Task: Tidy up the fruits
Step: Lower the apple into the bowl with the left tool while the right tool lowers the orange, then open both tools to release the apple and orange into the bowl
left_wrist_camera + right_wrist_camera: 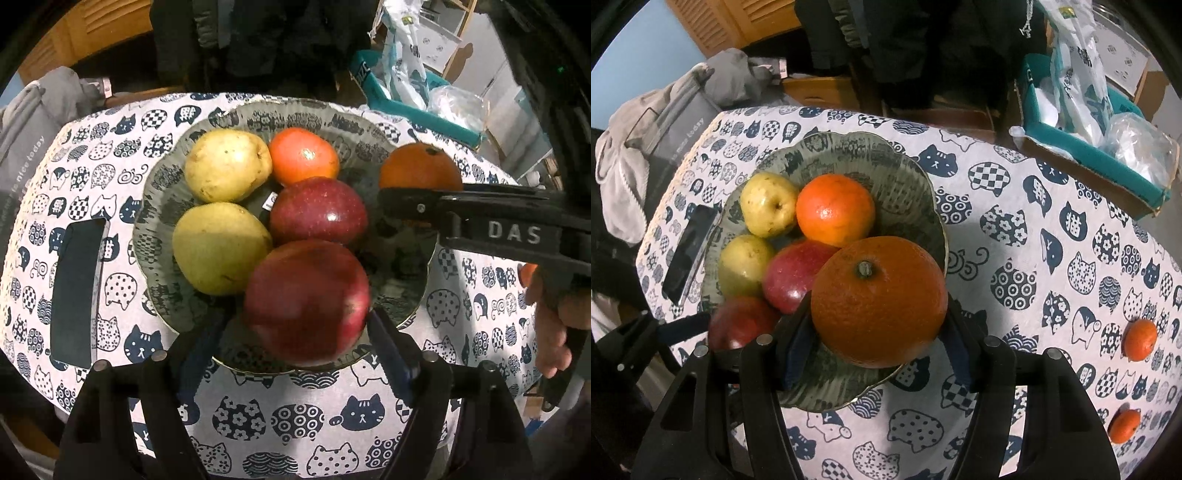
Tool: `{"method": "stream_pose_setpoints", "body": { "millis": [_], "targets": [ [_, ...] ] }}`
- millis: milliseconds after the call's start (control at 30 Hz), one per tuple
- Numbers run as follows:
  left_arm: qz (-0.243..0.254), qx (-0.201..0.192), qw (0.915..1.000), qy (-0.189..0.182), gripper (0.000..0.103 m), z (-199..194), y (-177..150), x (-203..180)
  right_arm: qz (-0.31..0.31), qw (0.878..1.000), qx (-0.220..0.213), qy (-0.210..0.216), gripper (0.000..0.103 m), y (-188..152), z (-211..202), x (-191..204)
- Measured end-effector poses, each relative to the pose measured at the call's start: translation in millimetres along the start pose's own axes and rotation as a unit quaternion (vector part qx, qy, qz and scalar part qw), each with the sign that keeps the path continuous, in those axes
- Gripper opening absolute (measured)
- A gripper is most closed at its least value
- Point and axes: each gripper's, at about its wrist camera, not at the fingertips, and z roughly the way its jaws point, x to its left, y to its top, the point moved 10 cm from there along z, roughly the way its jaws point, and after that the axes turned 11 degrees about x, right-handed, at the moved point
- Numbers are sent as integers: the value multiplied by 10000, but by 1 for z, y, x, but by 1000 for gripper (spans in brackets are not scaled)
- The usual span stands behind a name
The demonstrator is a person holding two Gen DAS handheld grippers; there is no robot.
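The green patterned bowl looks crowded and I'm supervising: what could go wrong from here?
The large orange in the right gripper has little free space; released, it may roll over the green patterned bowl's rim. The left gripper brings a red apple at the same time, so the two could collide.

Left gripper (306,325) clamped shut; right gripper (879,347) likewise, both level.
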Motion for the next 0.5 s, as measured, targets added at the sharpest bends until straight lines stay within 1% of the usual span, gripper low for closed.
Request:
{"method": "stream_pose_setpoints", "body": {
  "millis": [133, 267, 500],
  "targets": [
    [-100, -118, 9999, 5, 82, -11, 2, 7, -12, 10000, 41, -13, 67, 1, 1, 0],
    [-226, -202, 9995, -24, 82, -19, 6, 14, -149, 9996, -225, 91, 68, 10, -15, 10],
    [-343, -488, 9982, 51, 82, -39, 14, 22, -130, 9983, -561, 69, 68, 18, -46, 14]
  ]
}}
